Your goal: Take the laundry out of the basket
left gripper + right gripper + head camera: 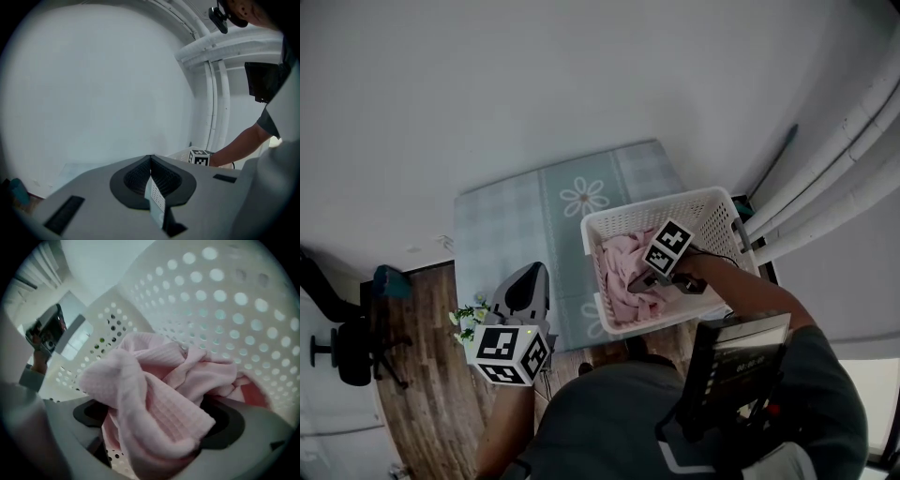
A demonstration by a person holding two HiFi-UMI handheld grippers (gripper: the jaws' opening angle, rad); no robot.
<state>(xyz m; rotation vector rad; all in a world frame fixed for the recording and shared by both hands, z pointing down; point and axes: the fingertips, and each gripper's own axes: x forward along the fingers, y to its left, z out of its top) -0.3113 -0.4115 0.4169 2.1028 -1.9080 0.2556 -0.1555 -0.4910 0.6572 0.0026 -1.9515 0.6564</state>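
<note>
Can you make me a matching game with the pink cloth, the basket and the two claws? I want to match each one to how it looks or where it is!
Things:
1. pink cloth
2. basket
3. left claw
4. right claw

Matches:
A. white, full of round holes
B. shut, with nothing in it
C. bunched up inside the basket
D. open wide, with pink folds between its two sides

Right pairs: 1-C, 2-A, 3-B, 4-D
</note>
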